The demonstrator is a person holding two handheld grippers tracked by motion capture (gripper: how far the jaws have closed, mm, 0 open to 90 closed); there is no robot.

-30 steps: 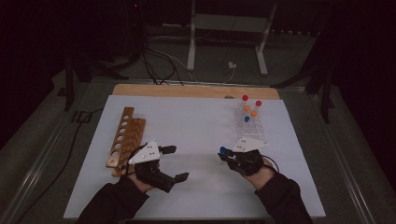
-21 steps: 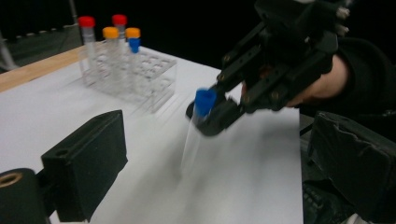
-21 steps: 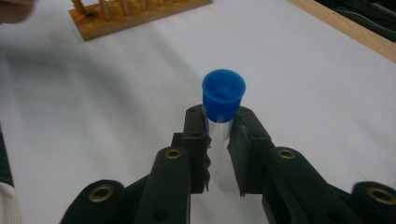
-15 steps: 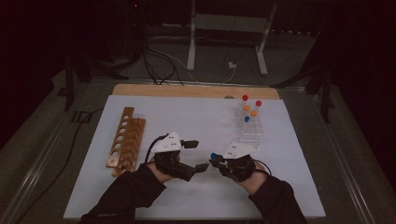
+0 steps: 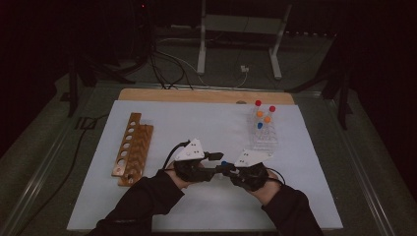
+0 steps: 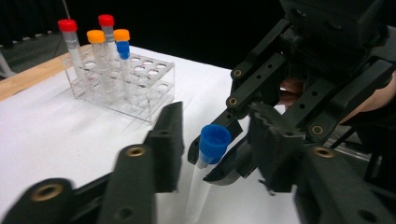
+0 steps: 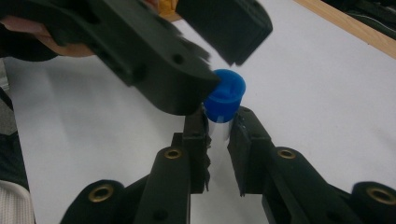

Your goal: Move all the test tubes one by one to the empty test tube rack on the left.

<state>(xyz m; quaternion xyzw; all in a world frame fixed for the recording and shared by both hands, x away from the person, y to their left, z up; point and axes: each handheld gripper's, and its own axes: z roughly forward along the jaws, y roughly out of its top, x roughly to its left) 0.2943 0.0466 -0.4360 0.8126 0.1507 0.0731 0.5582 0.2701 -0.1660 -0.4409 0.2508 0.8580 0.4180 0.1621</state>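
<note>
A clear tube with a blue cap is pinched in my right gripper, whose jaws are shut on the tube just under the cap. My left gripper meets it from the left. Its jaws have just been closing and stand on either side of the blue cap. One left finger touches the cap's edge, while the other stands off it. In the left gripper view the right gripper holds the tube upright between my own jaws.
A clear plastic rack at the right back holds several tubes with red, orange and blue caps. A wooden rack with round holes lies at the left. The white mat ends at a wooden strip behind.
The left gripper has travelled right, away from the wooden rack, to meet the right gripper, and its jaws have narrowed around the blue cap. The right gripper shifted slightly left.
</note>
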